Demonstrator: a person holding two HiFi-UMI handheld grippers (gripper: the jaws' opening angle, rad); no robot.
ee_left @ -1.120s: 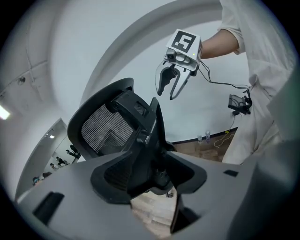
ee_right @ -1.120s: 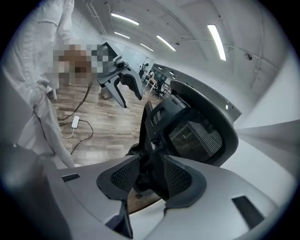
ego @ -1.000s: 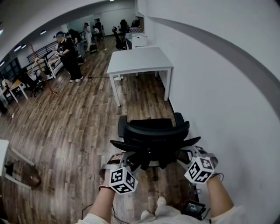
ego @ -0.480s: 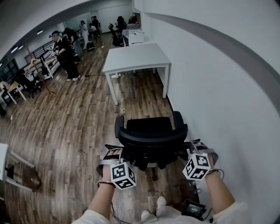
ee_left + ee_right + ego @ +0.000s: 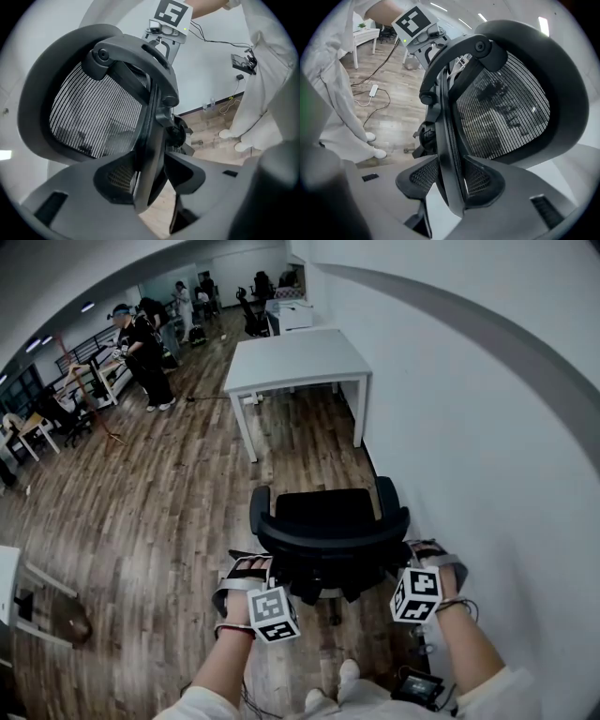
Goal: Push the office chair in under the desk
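Head view: one black office chair stands on the wood floor, with the one white desk at its twelve o'clock, well apart; two grippers meet its backrest, left gripper at eight o'clock, right gripper at four. Left gripper view: two jaws, just closing, clamp the backrest's rim. Right gripper view: two jaws, lately eased wider, pinch the opposite rim

We see the black office chair with a net back standing upright, not under the desk. The white desk stands at 12 o'clock from it, well apart.
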